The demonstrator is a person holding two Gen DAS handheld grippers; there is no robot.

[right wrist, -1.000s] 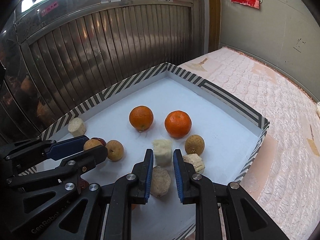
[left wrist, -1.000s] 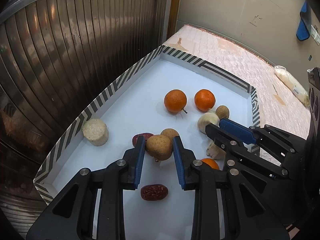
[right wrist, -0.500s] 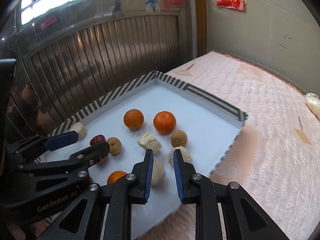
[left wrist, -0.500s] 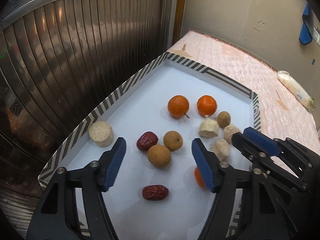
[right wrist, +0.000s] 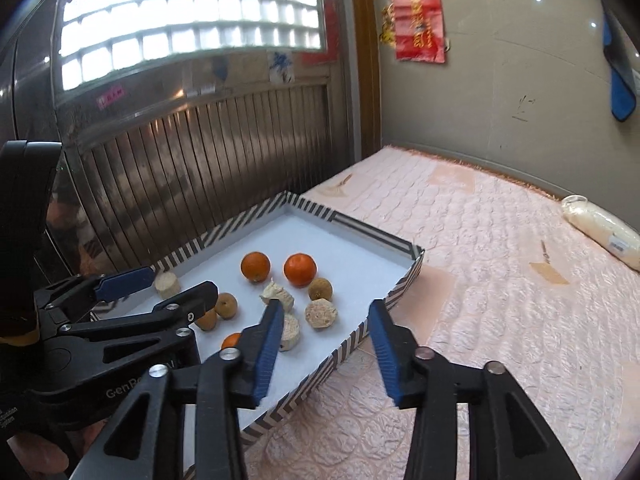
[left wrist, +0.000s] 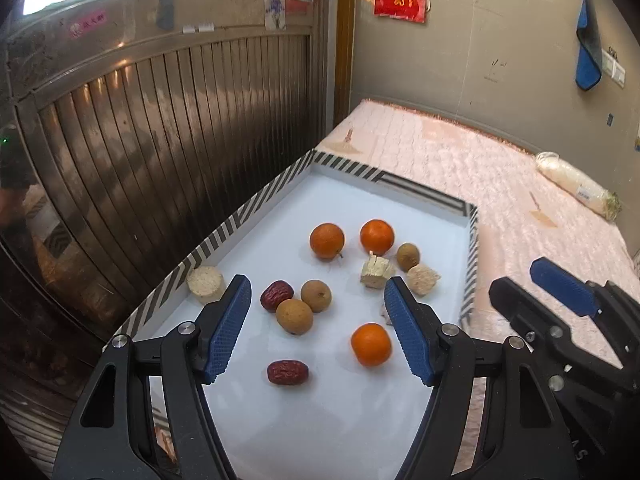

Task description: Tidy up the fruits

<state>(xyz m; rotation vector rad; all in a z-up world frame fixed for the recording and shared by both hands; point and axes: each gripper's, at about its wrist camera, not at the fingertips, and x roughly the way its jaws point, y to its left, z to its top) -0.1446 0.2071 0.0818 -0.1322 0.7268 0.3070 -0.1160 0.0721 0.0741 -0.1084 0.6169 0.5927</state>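
Note:
A white tray (left wrist: 260, 204) with a striped rim holds three oranges: two at the back (left wrist: 327, 240) (left wrist: 377, 237) and one near the front (left wrist: 371, 344). Two brown longans (left wrist: 294, 316) (left wrist: 316, 295) lie beside a red date (left wrist: 277, 295); another date (left wrist: 287, 372) lies nearer. Pale cut chunks (left wrist: 377, 272) (left wrist: 423, 279) sit to the right, a round one (left wrist: 205, 283) by the left rim. My left gripper (left wrist: 318, 336) hangs open above the fruit, holding nothing. My right gripper (right wrist: 326, 346) is over the tray's right rim (right wrist: 400, 284), its jaws opening and empty.
The tray rests on a pink quilted mattress (right wrist: 500, 280) against a ribbed metal door (left wrist: 160, 140). A white wrapped roll (left wrist: 576, 186) lies at the far right by the grey wall. A blue cloth (left wrist: 588, 52) hangs on that wall.
The left gripper let go of a longan, opened wide and drew back and up. The right gripper pulled back from a pale chunk toward the tray's right rim and began to open.

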